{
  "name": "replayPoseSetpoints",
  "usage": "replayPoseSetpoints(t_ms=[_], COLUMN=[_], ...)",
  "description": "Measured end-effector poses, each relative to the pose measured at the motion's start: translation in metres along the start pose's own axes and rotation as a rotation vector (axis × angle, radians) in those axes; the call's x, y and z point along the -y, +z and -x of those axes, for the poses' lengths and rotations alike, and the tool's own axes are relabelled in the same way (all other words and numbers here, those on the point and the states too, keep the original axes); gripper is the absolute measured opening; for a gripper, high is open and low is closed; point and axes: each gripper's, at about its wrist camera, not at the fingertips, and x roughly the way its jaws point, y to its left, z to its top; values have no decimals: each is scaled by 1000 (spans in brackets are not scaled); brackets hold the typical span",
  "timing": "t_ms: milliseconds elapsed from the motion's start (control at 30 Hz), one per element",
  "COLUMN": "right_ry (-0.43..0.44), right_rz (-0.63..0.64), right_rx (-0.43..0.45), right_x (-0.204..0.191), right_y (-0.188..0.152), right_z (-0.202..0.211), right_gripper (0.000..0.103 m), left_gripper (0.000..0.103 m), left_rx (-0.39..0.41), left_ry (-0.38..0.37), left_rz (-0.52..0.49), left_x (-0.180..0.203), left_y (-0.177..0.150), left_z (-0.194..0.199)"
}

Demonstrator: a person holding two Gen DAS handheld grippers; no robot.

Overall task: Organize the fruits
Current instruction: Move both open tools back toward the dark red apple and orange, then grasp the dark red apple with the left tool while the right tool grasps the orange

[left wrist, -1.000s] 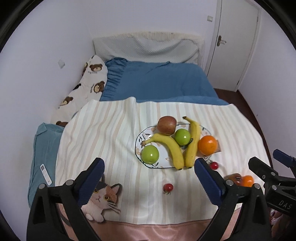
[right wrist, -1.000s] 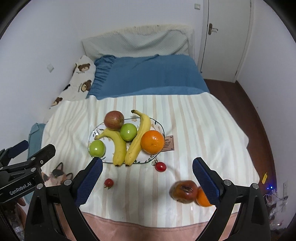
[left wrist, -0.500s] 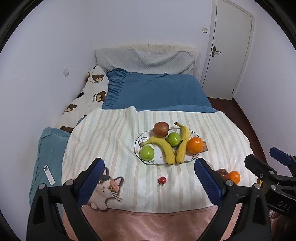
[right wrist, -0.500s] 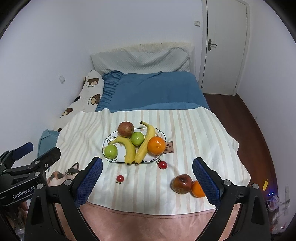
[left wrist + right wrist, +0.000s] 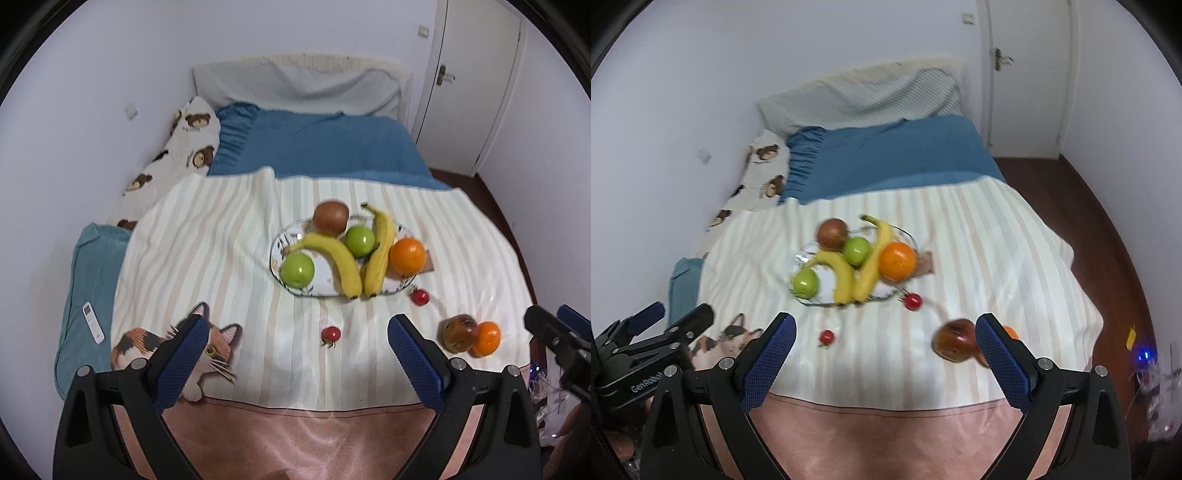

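Where the left gripper (image 5: 650, 332) pokes into the right wrist view, its side reads "GenRob", the rest hidden. Both it and the right gripper (image 5: 884, 349) hang over the bed's near edge, jaws wide apart, empty. Ahead, mid-bed, the plate (image 5: 284, 240) holds bananas, apples, an orange. Two cherry tomatoes (image 5: 330, 334) lie nearer. Only the left view shows the white remote (image 5: 93, 322) on the teal cushion.

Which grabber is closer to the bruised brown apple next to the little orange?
Right. The right gripper has the bruised brown apple just beside its right finger. The left gripper sits further left, with the apple outside its fingers; both are open and empty.
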Motion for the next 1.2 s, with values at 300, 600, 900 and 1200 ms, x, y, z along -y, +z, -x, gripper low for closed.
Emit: replayPoseSetpoints(t_ms=[300,600,900,1200], right_ry=[-112,-26,130,78], right_rz=[-139,-451,-698,-604], right_rx=[-126,-213,-308,-282], right_x=[77,163,210,209], right_y=[-24,-46,-70,-71], right_z=[-76,-131,-192,-186], right_gripper=[100,89,75,66], left_gripper=[99,99,99,99], left_rx=[-144,-273,-331,-355], left_ry=[-22,-128,-132,-197], left_rz=[-100,-216,-262,-319], left_x=[52,133,169,201], left_y=[-9,-9,-14,-17], left_z=[-77,-137,-159,-159])
